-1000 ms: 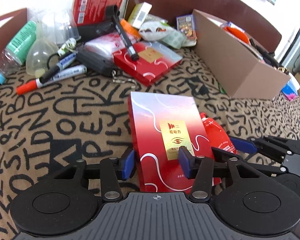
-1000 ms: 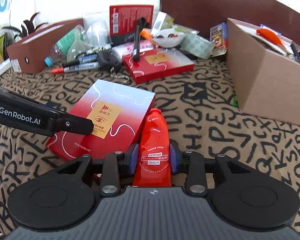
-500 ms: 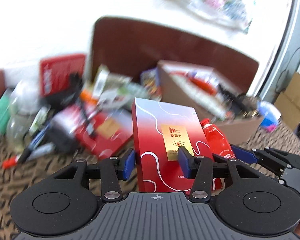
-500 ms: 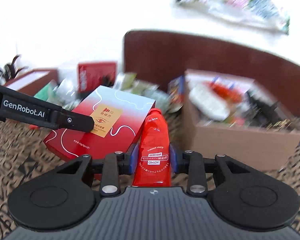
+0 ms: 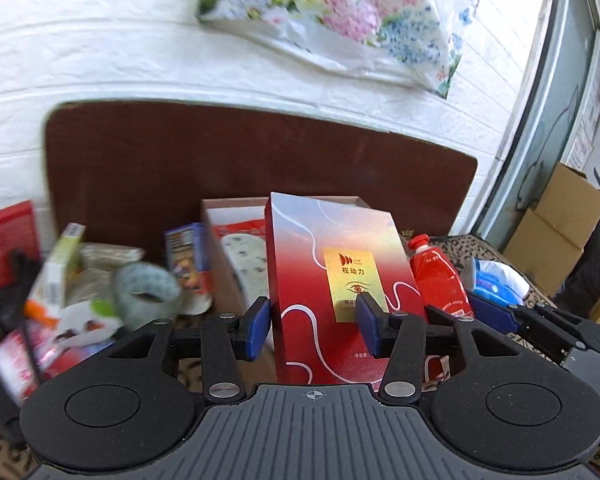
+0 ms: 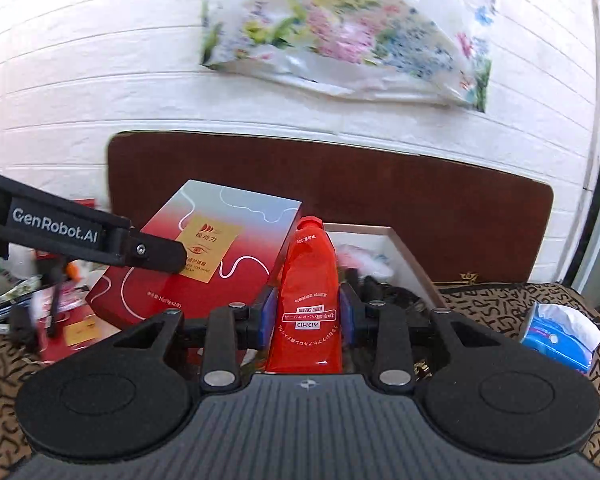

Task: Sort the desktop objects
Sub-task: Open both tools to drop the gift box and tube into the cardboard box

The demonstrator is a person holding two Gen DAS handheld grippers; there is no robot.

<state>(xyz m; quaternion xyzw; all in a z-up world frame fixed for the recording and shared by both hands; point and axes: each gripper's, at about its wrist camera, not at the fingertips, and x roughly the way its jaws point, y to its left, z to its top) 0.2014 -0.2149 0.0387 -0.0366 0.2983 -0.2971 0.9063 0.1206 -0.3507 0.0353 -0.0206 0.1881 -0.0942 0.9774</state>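
Observation:
A flat red box with a gold label (image 5: 332,280) hangs in the air, and my left gripper (image 5: 312,326) is shut on its near end with a blue pad on each face. Right beside it my right gripper (image 6: 306,320) is shut on a red hand-cream tube (image 6: 308,280), cap pointing away from me. The tube (image 5: 436,280) shows to the right of the box in the left wrist view. In the right wrist view the red box (image 6: 220,256) sits left of the tube. Both hang in front of an open cardboard box (image 6: 404,256) holding several items.
A blurred pile of clutter with a tape roll (image 5: 140,292) lies at the left, with another red box (image 6: 76,328) low on the cloth. A blue tissue pack (image 6: 556,332) rests on the lettered cloth (image 6: 500,308) at the right. A brown headboard (image 5: 180,160) and white wall stand behind.
Both grippers have risen off the cloth with the red box and the tube still gripped. They have moved toward the cardboard box, and the views have tipped up to the wall.

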